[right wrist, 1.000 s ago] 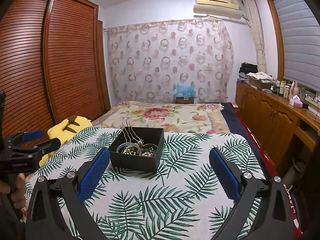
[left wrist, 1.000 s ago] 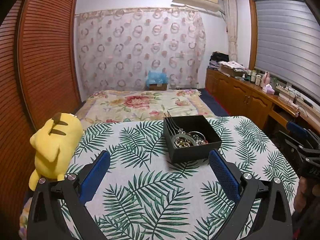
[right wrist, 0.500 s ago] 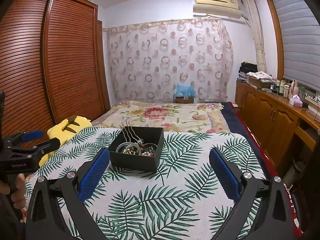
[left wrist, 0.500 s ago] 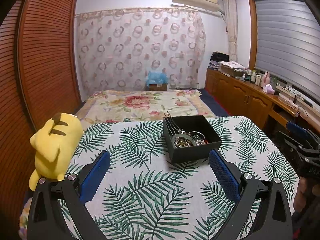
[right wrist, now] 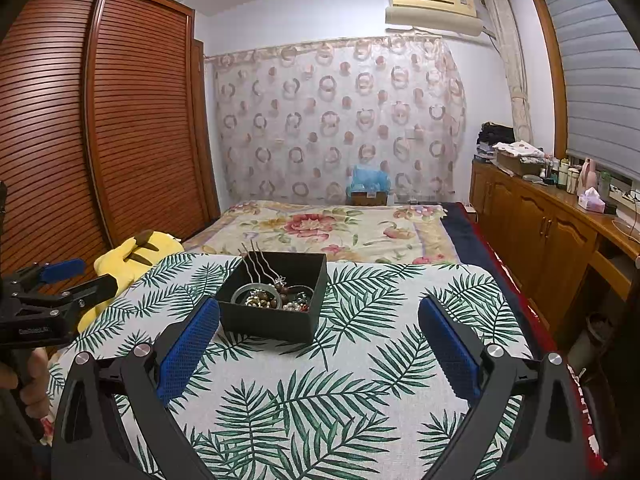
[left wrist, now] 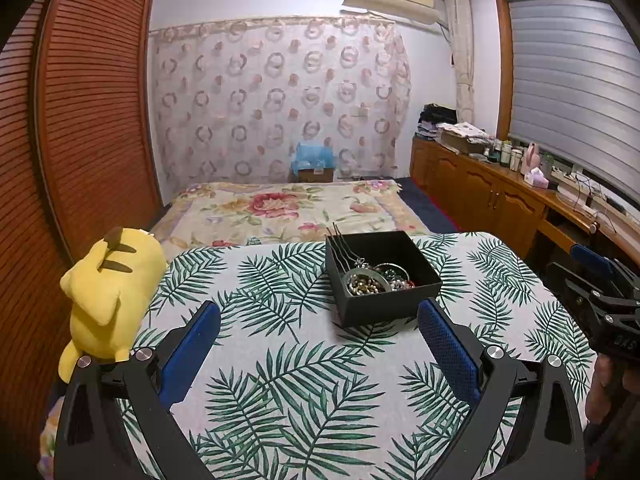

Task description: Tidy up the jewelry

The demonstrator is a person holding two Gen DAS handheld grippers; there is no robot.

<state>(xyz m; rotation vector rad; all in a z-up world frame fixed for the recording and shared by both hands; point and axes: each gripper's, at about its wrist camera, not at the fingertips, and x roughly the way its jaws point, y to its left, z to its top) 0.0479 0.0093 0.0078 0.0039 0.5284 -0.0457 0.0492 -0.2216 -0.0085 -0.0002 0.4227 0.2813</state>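
While unmoved — both grippers (spread) idle.

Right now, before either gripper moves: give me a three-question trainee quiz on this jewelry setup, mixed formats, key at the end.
1. True or false: the left gripper is shut on a hairpin.
2. Multiple choice: where is the beaded jewelry? A) loose on the palm-leaf tablecloth; B) inside the black open box; C) on the floral bedspread.
3. Fill in: the yellow plush toy sits at the table edge on the ____ gripper's side.

Key
1. False. Both the left gripper and the right gripper are open and hold nothing.
2. B. The metal hairpins lean out over the box's far left corner.
3. Left.
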